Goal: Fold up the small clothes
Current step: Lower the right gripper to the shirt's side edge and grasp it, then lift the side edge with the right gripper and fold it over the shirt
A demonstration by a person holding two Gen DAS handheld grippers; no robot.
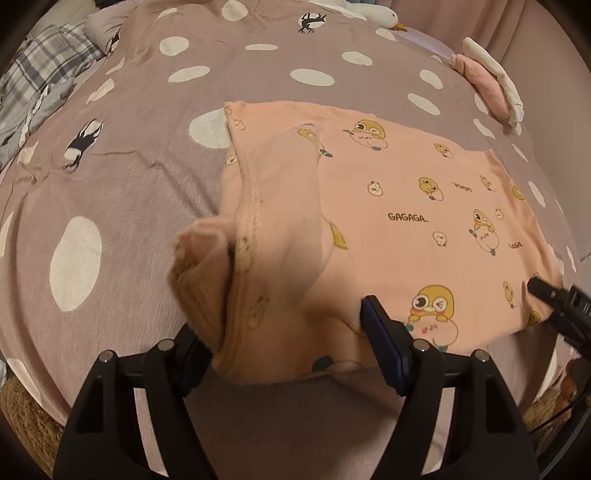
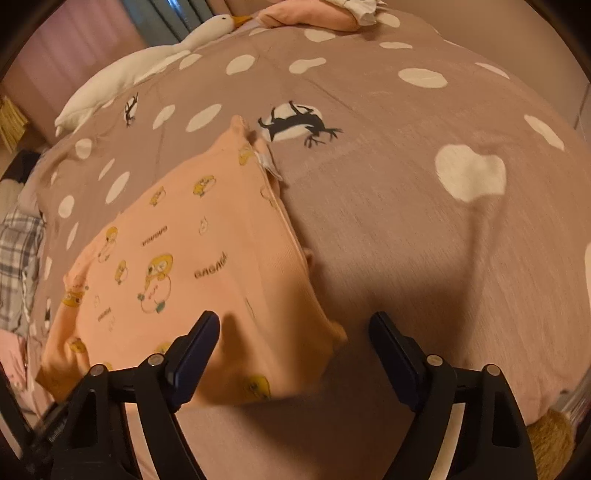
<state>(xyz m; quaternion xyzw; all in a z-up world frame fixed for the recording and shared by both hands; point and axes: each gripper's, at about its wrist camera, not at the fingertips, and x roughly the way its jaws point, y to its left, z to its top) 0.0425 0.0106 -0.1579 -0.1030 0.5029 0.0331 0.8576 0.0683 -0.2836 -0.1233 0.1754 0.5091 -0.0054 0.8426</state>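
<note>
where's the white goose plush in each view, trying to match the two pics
Left wrist view: the white goose plush sits at the very top edge, right of centre; only its head and orange beak show.
Right wrist view: the goose plush lies along the upper left, beak pointing right.
Shared landmark: the peach shirt printed GAGAGA, spread on the dotted bedspread.

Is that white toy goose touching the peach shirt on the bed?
Apart. The right wrist view shows the goose lying far behind the shirt, with bare spotted bedspread between them.
</note>
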